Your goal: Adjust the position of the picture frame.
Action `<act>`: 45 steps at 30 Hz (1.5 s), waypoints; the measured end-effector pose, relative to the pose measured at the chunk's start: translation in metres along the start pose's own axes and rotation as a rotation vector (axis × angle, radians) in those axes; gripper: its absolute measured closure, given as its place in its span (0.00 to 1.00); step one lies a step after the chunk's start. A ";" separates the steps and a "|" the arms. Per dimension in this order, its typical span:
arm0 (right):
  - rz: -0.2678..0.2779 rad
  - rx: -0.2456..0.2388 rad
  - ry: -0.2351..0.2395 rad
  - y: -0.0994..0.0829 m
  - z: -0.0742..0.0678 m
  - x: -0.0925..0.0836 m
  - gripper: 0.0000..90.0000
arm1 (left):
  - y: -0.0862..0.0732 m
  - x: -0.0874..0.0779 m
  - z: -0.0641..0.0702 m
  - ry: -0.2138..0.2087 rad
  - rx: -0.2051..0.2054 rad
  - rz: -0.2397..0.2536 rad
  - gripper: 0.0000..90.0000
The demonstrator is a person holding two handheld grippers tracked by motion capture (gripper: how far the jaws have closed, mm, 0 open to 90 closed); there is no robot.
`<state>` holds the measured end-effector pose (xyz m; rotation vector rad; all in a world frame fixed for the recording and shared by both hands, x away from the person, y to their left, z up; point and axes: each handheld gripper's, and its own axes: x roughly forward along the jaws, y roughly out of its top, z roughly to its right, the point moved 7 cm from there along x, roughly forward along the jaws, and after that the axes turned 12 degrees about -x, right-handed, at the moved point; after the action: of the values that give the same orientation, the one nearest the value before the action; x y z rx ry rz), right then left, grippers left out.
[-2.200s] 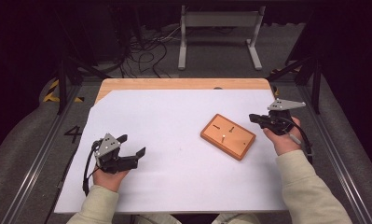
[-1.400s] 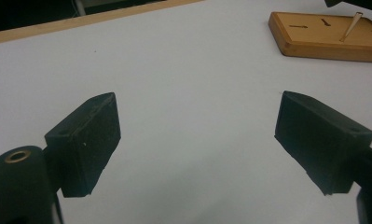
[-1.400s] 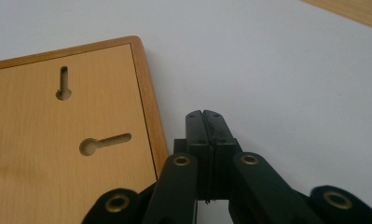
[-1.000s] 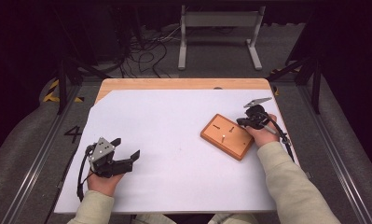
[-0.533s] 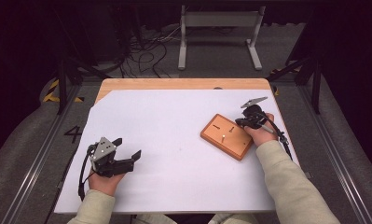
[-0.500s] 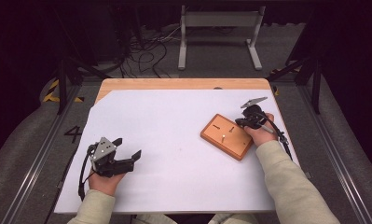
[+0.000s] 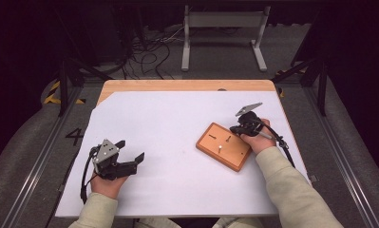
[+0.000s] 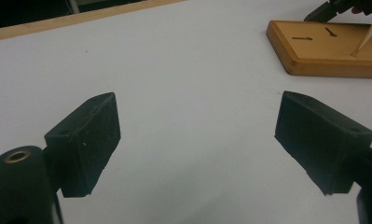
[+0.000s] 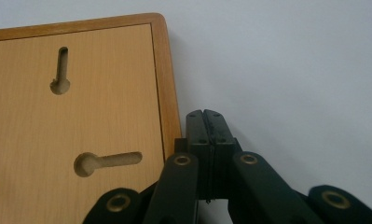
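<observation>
Board: a wooden board [image 7: 224, 146] with a raised rim lies flat on the white sheet [image 7: 177, 128], right of the table's middle and turned at an angle; in the right gripper view it has two keyhole-shaped slots [image 9: 61, 70] cut into its face.
Peg: a small pale peg [image 7: 219, 148] stands in the board's near part, and in the left gripper view it leans rather than standing straight.
Right gripper: the right gripper [image 7: 238, 129] sits at the board's far right edge with its jaws pressed together on nothing; in the right gripper view the tips [image 9: 206, 122] lie just beside the rim, on the sheet side, and contact cannot be told.
Step in hand: it looks like a nudge or a repositioning of the board by its edge with the closed tips.
Doing it well: keep the tips low against the rim, push level and slowly so that the board slides without tipping, and stay clear of the peg.
Right hand pose: the forearm comes in from the near right, the hand wraps the gripper body, and the tips point left towards the board.
Left gripper: the left gripper [image 7: 132, 161] rests near the left of the sheet, well apart from the board, jaws spread wide and empty, aimed right.
Table: the wooden table edge [image 7: 187, 85] shows beyond the sheet on the far side.
</observation>
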<state>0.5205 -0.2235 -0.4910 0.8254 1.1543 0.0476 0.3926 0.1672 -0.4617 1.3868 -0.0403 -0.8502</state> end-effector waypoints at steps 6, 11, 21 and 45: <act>0.012 -0.031 0.050 0.010 -0.031 0.004 1.00 | 0.000 0.001 0.001 -0.002 -0.001 -0.003 0.16; 0.021 -0.068 0.088 0.018 -0.055 0.006 1.00 | 0.000 0.001 0.002 -0.003 0.001 -0.005 0.16; 0.121 -0.049 0.066 0.022 -0.067 -0.009 1.00 | 0.000 0.003 0.002 -0.009 0.005 -0.008 0.16; 0.119 -0.072 0.101 -0.026 -0.089 -0.082 1.00 | 0.002 0.006 0.005 -0.030 -0.002 -0.021 0.17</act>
<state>0.4026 -0.2282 -0.4554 0.8348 1.1902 0.2298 0.3952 0.1598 -0.4610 1.3748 -0.0483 -0.8882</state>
